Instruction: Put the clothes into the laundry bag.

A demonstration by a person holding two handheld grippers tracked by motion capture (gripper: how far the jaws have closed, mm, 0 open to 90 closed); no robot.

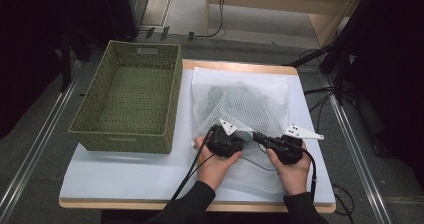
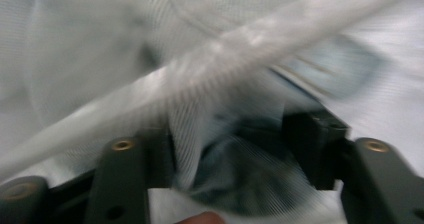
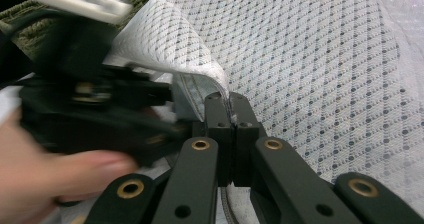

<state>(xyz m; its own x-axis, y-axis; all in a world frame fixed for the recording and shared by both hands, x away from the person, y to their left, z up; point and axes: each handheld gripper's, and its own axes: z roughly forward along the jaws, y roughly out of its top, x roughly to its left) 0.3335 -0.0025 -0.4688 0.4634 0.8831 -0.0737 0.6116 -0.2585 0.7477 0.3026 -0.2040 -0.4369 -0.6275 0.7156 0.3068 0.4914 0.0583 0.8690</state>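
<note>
High view: mesh bag (image 1: 250, 109) edge between left gripper (image 1: 243, 134) and right gripper (image 1: 256, 136).

The left gripper view is smeared with blur; something dark inside the mesh bag (image 2: 235, 59) can't be identified, and the left tool (image 2: 230, 154) is cut off below

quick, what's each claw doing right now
left claw: open, jaws apart with the white mesh bag between them, pads not pressing it
right claw: closed on the mesh bag's edge
</note>
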